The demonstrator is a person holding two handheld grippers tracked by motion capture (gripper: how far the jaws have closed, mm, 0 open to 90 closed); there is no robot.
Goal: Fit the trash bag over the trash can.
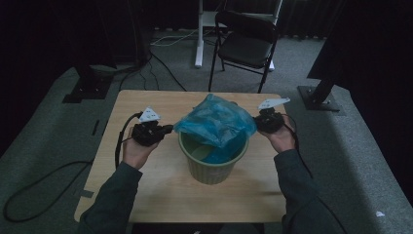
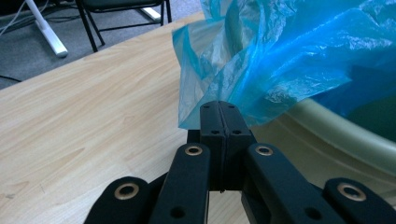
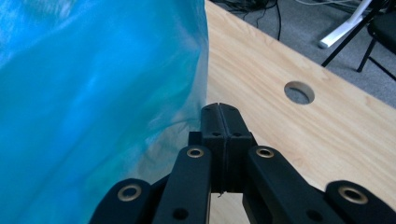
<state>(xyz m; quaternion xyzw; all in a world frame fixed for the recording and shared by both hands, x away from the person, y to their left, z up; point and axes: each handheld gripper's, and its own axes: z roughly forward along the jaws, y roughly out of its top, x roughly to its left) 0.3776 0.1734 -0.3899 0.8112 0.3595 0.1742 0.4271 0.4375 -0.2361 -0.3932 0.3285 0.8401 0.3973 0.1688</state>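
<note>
Lining a bin, by the look of it, with the bag-spreading step in hand. Green bin (image 1: 213,163) standing mid-worktop (image 1: 146,195), blue bag (image 1: 216,122) puffed up over its mouth, part of it sagging down inside, the rest heaped above the rim and not yet folded over it. Left hand-held gripper (image 1: 165,129) just beside the bin's left side, jaws pressed fully together in the left gripper view, tips (image 2: 219,109) right at the crumpled lower edge of the bag (image 2: 280,60); film possibly pinched between them, though hard to tell from that view whether caught or merely touching. Right hand-held gripper (image 1: 260,122) at the bag's right flank, jaws likewise closed tight in the right gripper view (image 3: 219,112), tips against the blue film (image 3: 93,102); again no clear sight of plastic between the pads. Probably the moment of drawing the bag's mouth apart to either side. Next move calling for a steady outward and downward pull on both edges, stretching the opening wider than the rim (image 2: 336,135), then hooking it over the lip all round; thin film, so gentle tension, no snatching, and a regrip if nothing is truly caught. Round cable hole (image 3: 299,92) in the worktop off to one side. Folding chair (image 1: 246,44) beyond the worktop. No brand, label or legible writing anywhere on bag, bin or gripper.
</note>
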